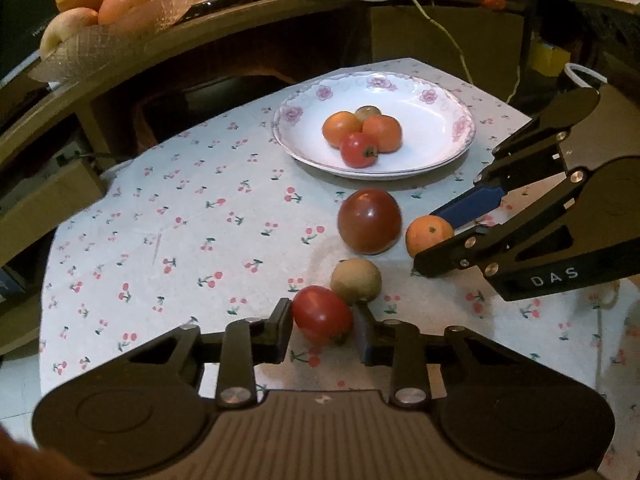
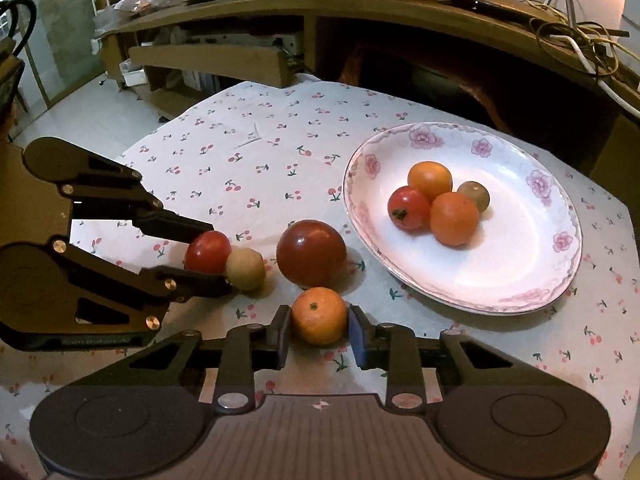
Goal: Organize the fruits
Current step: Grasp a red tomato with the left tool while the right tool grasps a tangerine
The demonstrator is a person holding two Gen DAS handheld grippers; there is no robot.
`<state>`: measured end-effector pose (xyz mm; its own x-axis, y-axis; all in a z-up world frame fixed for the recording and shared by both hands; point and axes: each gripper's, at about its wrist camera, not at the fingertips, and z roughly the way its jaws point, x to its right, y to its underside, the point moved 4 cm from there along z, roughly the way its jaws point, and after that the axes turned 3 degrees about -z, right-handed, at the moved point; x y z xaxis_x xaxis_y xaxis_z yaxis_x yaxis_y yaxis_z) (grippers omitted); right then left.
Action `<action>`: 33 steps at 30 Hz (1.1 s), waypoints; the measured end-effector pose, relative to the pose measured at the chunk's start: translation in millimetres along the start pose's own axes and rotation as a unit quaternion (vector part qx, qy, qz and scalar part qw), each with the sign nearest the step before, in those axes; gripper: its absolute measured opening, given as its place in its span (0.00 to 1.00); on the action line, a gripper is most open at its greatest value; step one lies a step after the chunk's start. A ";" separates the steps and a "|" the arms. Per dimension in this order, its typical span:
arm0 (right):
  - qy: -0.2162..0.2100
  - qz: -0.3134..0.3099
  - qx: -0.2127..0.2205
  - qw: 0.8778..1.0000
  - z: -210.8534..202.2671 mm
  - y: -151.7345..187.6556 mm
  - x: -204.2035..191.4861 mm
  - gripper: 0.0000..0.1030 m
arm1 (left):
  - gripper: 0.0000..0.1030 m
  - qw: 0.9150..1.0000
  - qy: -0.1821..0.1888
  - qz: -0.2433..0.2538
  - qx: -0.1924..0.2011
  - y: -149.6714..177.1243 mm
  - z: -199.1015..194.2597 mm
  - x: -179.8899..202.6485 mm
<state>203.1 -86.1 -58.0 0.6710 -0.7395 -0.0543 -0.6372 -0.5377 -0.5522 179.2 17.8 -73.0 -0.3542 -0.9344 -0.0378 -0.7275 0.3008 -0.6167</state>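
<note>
The left gripper (image 1: 322,326) has its fingers pinching a small red tomato (image 1: 322,314) that sits on the cherry-print tablecloth (image 1: 180,240), touching a tan round fruit (image 1: 356,281) just beyond it. The right gripper (image 2: 319,330) closes around a small orange (image 2: 319,315) — both pads against its sides — near the cloth's front edge. Between these and the plate sits a large dark-red tomato (image 2: 311,253), just beside the orange. The floral-rimmed plate (image 2: 520,292), toward the cloth's far right corner, holds two orange fruits, one red tomato (image 2: 408,208) and a small brownish fruit (image 2: 474,195), clustered together.
</note>
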 end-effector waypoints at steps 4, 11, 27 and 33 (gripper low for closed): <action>-0.004 0.004 -0.010 1.000 -6.8 2.4 0.5 0.30 | 0.36 1.000 0.012 0.008 -0.003 1.6 -3.3 6.0; -0.013 0.004 -0.020 1.000 -20.6 13.5 0.9 0.30 | 0.36 0.999 0.027 0.023 -0.011 4.3 -4.8 14.5; 0.004 -0.010 -0.020 1.000 -13.3 15.4 -1.3 0.33 | 0.41 1.000 0.017 0.010 -0.009 9.6 -7.1 12.1; 0.007 -0.005 -0.027 1.000 -14.2 15.2 -1.1 0.30 | 0.36 1.000 0.016 0.000 -0.012 7.4 -5.5 11.9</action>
<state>187.3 -99.2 -54.6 0.6723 -0.7393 -0.0379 -0.6505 -0.5656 -0.5069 166.3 9.9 -73.7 -0.3729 -0.9278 -0.0124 -0.7412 0.3059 -0.5975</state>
